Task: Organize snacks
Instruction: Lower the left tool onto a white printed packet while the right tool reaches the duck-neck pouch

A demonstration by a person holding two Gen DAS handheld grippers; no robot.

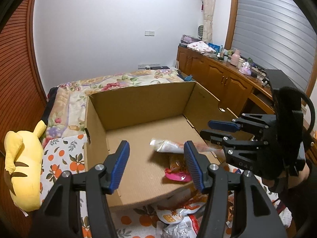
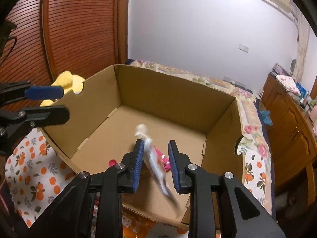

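An open cardboard box [image 1: 138,91] [image 2: 174,75] stands on the bed. My left gripper [image 1: 156,148] [image 2: 59,103] hovers open over the box's near left part with nothing between its fingers. My right gripper [image 2: 156,144] [image 1: 206,129] is over the near right part, its jaws a little apart. A white snack packet [image 2: 156,164] [image 1: 168,146] hangs blurred between them, close to the left pad and not pinched. A pink packet [image 1: 178,175] [image 2: 164,160] and an orange one [image 1: 176,162] lie on the box floor below it.
More snack packets [image 1: 174,218] lie on the orange-print cloth [image 1: 65,158] in front of the box. A yellow plush toy [image 1: 23,168] [image 2: 67,81] sits left of the box. A wooden cabinet [image 1: 218,73] with clutter runs along the right.
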